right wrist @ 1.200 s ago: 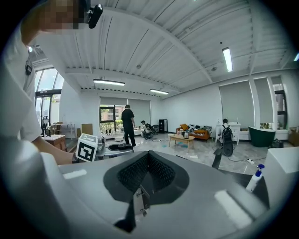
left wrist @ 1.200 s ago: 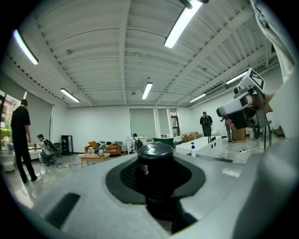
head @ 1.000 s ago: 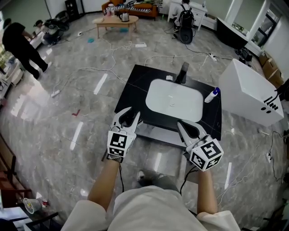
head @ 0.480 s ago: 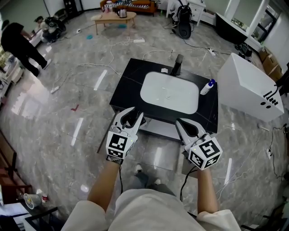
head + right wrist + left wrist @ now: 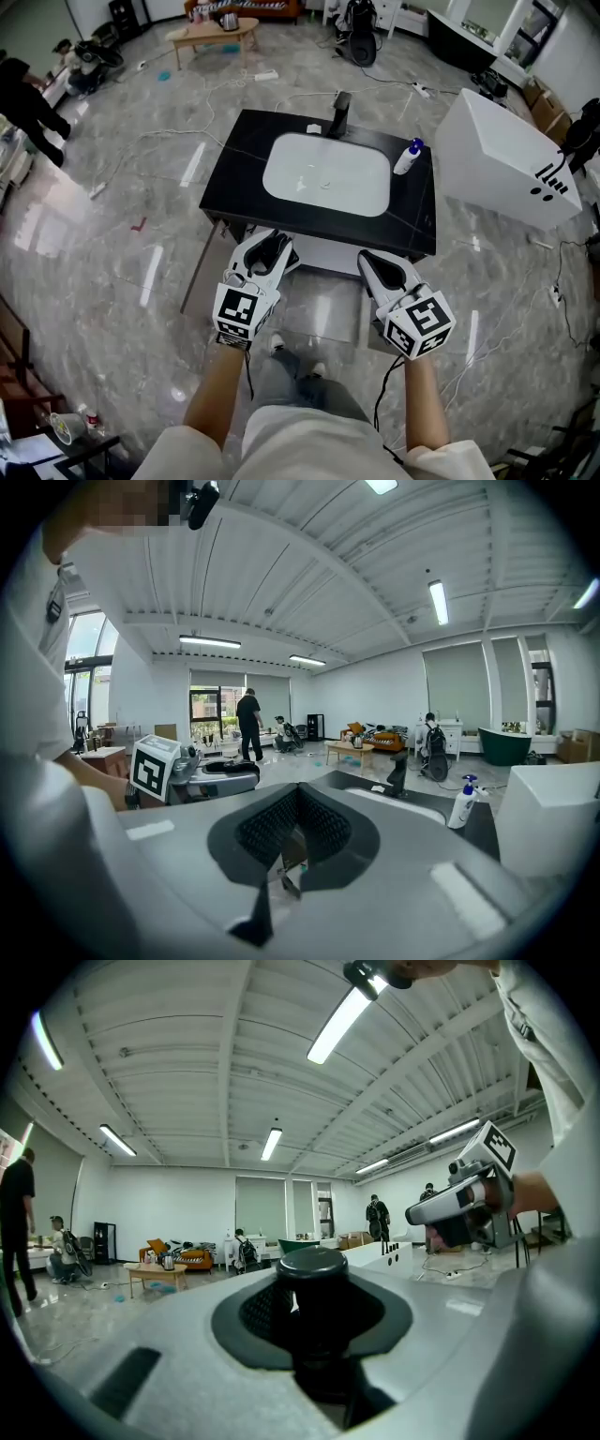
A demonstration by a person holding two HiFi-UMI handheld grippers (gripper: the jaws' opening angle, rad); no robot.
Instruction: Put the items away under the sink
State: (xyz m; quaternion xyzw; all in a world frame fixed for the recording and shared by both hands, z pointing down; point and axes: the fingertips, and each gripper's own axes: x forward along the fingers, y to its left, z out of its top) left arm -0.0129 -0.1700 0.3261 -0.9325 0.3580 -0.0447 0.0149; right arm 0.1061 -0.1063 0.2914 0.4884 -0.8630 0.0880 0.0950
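Head view: looking steeply down on a black surface point(image 5: 234, 155) with a white basin point(image 5: 328, 173) sunk in it and a faucet point(image 5: 341, 111) at the back. Bottle point(image 5: 409, 157) with a blue top on the surface, just right of the basin, toward the back corner. Left gripper point(image 5: 265, 246) and right gripper point(image 5: 380, 265) side by side at the near edge, well apart from the bottle, with a pale shelf point(image 5: 323, 255) showing under the front edge between them. Probably light, hard plastic, smooth and perhaps wet so near the basin. Best taken around the body below the top, not by the thin neck; likely to tip if nudged. Glossy stone-look floor point(image 5: 112, 234) all round, white box point(image 5: 497, 159) at the right, person point(image 5: 23, 94) far left. Left gripper view: fingers point(image 5: 258, 1309) about half open and closed on a black thing point(image 5: 314, 1262) with a round top. Cannot tell what kind; looks rigid, gripped low on its body. Large white hall beyond, strip lights overhead, low table point(image 5: 155, 1271) and people in the distance. Right gripper view: fingers point(image 5: 267, 829) brought together at the tips, nothing between them. Bottle upright at the far right of the surface, faucet left of it, box at the right edge.
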